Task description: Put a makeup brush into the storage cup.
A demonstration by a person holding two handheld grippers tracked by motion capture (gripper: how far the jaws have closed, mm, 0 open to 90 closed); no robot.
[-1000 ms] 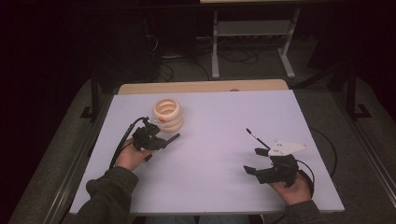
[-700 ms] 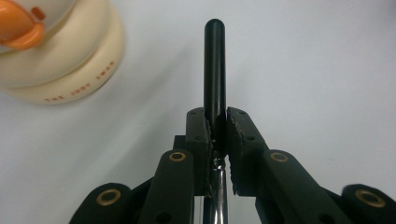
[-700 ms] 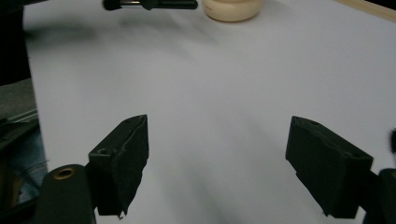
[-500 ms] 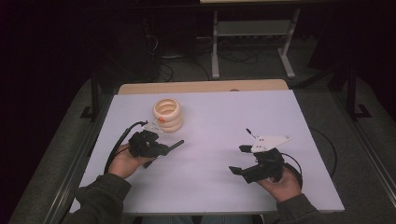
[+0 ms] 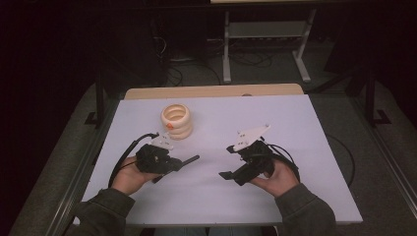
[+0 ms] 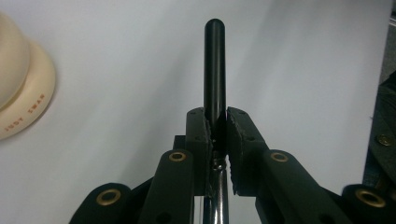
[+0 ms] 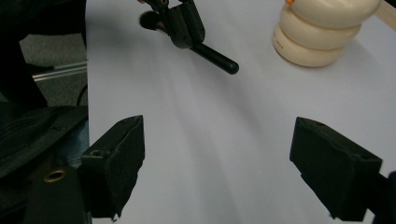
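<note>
While I am holding the black brush (image 6: 214, 70) in the left tool (image 5: 184, 162), I am seeing some risks. Its jaws are closed on the brush near the metal part, and the long black handle is sticking out far in front, above the white table (image 5: 305, 147). Because the grip is so near to one end, the brush could be turning or slipping between the pads if the handle is touching something. The stack of cream rings (image 5: 176, 120) is standing near the left tool, at the far left side of the table, and in the left gripper view its edge is just beside the tool's path. If I am swinging the handle toward it, I could be pushing the stack or knocking the upper rings off.

The right tool (image 5: 230, 161) is open wide and holding nothing; in the right gripper view only bare table is lying between its jaws. It is pointing toward the brush handle. If I am bringing it in for taking the brush, the two tools could be hitting each other, or the right one could be closing on the handle at a bad angle and pulling the brush out.

Comparing with one second ago, the left hand is now farther from the rings and nearer to me, and the brush is pointing more toward the middle of the table. The right hand is also nearer to the middle, and its jaws have just been opening wider, with nothing between them.
</note>
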